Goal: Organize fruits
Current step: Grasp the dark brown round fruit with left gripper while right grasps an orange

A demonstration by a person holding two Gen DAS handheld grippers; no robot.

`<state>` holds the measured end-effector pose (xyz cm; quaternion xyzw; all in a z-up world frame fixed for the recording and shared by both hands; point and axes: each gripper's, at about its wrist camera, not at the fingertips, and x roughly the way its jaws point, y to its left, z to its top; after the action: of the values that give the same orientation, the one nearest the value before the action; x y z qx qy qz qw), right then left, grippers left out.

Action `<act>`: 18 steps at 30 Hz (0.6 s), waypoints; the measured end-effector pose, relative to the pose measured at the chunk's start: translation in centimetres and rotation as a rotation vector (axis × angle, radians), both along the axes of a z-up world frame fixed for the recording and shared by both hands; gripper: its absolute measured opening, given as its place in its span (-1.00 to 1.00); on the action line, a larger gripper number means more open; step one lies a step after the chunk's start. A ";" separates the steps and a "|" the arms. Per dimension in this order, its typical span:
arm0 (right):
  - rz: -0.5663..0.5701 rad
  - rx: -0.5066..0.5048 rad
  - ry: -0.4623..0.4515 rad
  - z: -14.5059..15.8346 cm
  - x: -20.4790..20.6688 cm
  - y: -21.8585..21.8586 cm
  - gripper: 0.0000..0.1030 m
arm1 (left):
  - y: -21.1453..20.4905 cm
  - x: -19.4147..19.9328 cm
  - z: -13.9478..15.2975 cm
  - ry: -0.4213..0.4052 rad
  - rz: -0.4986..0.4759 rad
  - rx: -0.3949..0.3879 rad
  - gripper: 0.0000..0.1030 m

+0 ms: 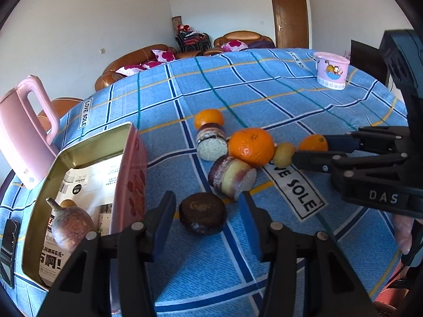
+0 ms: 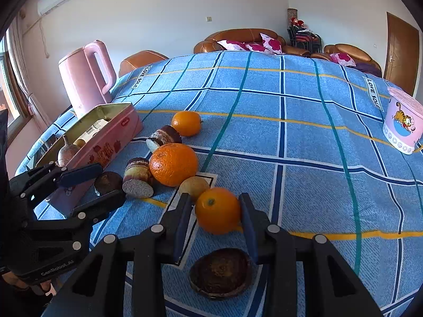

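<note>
A dark brown round fruit [image 1: 202,212] lies on the blue checked cloth between the fingers of my left gripper [image 1: 206,198]. There is a gap on each side, so the gripper is open. My right gripper [image 2: 215,198] is shut on a small orange [image 2: 218,210], with its pads at the orange's sides. Beside that orange lie a yellow-green fruit [image 2: 194,185] and a big orange [image 2: 173,163]. Two cut layered pieces [image 1: 230,177] [image 1: 211,141] and a far orange [image 1: 208,117] lie behind. A pink tin [image 1: 79,153] at the left holds a brownish fruit with a stem [image 1: 71,227].
A dark empty half shell [image 2: 220,272] lies under my right gripper. A pink kettle [image 1: 23,132] stands behind the tin, and a phone [image 1: 9,251] lies at its left. A pink cartoon cup [image 2: 403,124] stands far right. Sofas and a door are beyond the table.
</note>
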<state>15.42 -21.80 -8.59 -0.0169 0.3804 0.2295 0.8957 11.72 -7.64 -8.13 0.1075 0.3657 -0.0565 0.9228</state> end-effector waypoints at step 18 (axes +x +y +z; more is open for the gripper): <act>0.006 0.015 -0.015 0.2 -0.2 -0.2 -0.24 | 0.7 0.7 -0.4 0.057 -0.019 -0.079 -0.27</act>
<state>15.20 -22.02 -8.41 -0.0130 0.3717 0.2349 0.8980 12.37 -6.92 -8.48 0.0730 0.3882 -0.0826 0.9150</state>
